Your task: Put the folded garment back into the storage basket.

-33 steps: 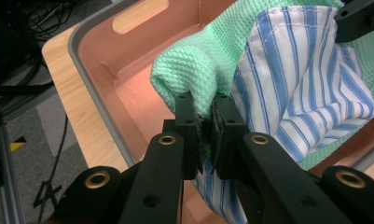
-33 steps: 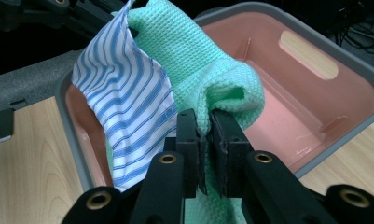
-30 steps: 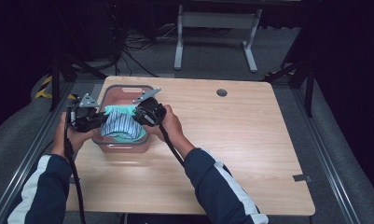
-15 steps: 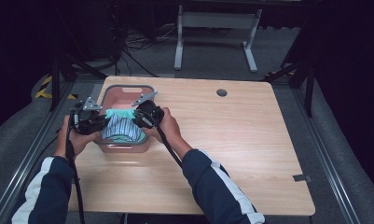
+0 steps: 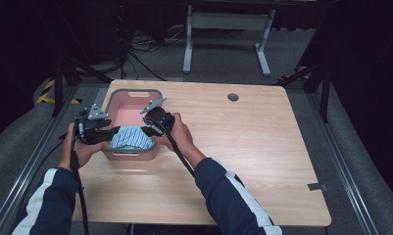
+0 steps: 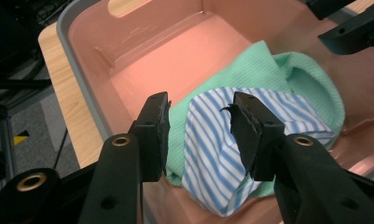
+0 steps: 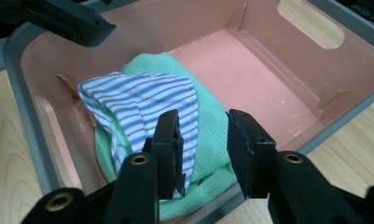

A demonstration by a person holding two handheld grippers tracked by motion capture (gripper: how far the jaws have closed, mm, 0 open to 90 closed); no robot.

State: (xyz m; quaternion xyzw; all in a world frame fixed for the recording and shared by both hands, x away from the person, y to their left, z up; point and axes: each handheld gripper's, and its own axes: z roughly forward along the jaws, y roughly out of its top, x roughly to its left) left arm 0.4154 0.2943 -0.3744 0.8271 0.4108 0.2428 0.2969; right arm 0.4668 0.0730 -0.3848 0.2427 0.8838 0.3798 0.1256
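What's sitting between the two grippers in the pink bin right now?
In the high view, the striped cloth, lying on a green cloth, sits in the pink bin between the left gripper and right gripper; both have just been opening, gripping nothing.

The high view looks forward and down from above the person's side of the table [image 5: 262, 161], taking in its whole top from some way off. The left gripper view and the right gripper view each ride close behind their own black jaws and look down into the pink bin [image 6: 142, 51] from opposite sides. All three views share that bin [image 5: 130, 110] [image 7: 268, 70] and the striped cloth [image 5: 130, 138] [image 6: 212, 154] [image 7: 142, 100] in it.
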